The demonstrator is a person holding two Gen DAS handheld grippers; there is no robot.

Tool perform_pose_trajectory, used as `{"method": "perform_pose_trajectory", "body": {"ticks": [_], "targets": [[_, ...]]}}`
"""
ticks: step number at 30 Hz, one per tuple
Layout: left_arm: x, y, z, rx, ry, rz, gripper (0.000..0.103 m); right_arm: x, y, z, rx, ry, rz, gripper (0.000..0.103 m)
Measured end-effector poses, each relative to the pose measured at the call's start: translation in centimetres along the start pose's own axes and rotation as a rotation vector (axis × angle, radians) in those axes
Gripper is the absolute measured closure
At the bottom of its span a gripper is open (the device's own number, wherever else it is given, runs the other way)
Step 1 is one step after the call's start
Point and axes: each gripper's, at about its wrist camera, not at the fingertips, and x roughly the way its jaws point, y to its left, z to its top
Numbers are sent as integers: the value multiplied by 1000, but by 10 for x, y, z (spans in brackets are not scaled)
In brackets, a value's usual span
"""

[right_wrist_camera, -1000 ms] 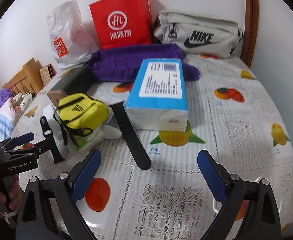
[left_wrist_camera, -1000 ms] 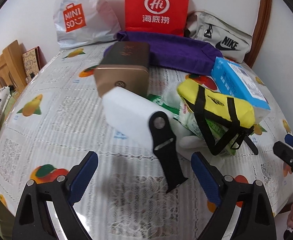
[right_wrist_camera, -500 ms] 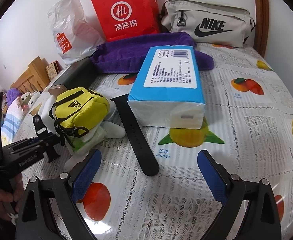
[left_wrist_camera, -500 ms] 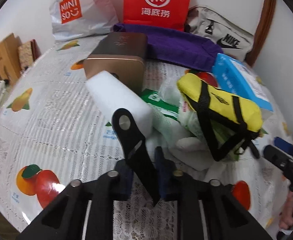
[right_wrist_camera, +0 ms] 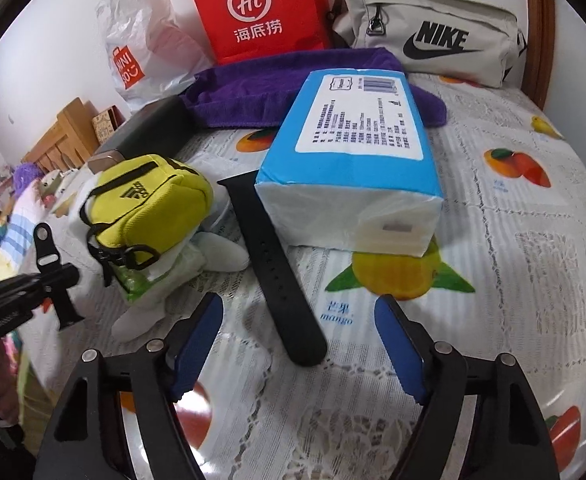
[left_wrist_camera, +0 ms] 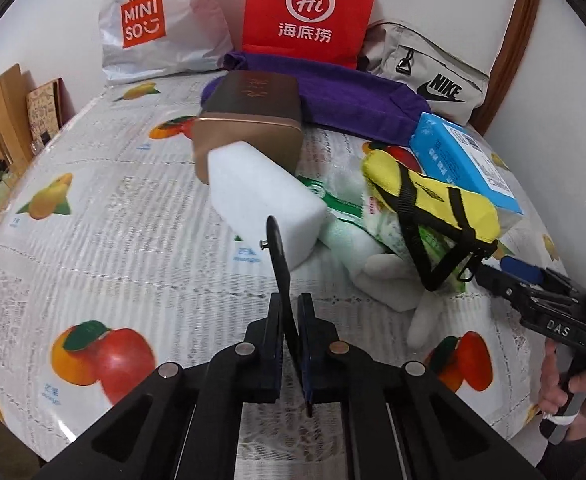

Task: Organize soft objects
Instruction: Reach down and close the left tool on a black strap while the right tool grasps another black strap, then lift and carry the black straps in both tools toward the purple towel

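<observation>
The left gripper clamps a smooth black rubber strap edge-on; the right gripper hangs spread above a second flat strap on the lacy tablecloth.

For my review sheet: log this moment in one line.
left gripper: shut on short black strap | right gripper: open over long black strap

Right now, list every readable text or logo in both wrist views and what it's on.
"MINISO": white plastic shopping bag.
"Hi" over "海底捞": red paper bag.
"NIKE" with swoosh: beige fabric waist bag.
"adidas" logo: yellow zip pouch.
"芒果 mango": fruit-print plastic tablecloth.
"DAS": black right hand-held gripper.
Blue tissue pack label: too small to read.
</observation>
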Motion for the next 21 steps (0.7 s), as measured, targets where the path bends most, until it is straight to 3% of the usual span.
{"method": "perform_pose_trajectory", "body": {"ticks": [2,5,6,7,9,19,21], "targets": [[1,5,-1,-11,4,-3,95,4,5,1,-24,-9,-15,26],[3,9,-1,-19,5,-8,95,11,19,0,-109,-32,-79,44],[4,11,-1,-25,6,-14,95,11,22,0,-126,-38,-75,53],[4,12,-2,-28,7,-18,95,10,25,0,-134,-36,-47,76],[5,14,-1,-30,7,-22,95,8,25,-1,-141,-25,-48,86],[4,25,-4,-47,0,-52,95,-17,12,-8,-43,43,46,98],[5,27,-4,-50,0,-50,95,-11,12,-7,-42,52,16,98]]}}
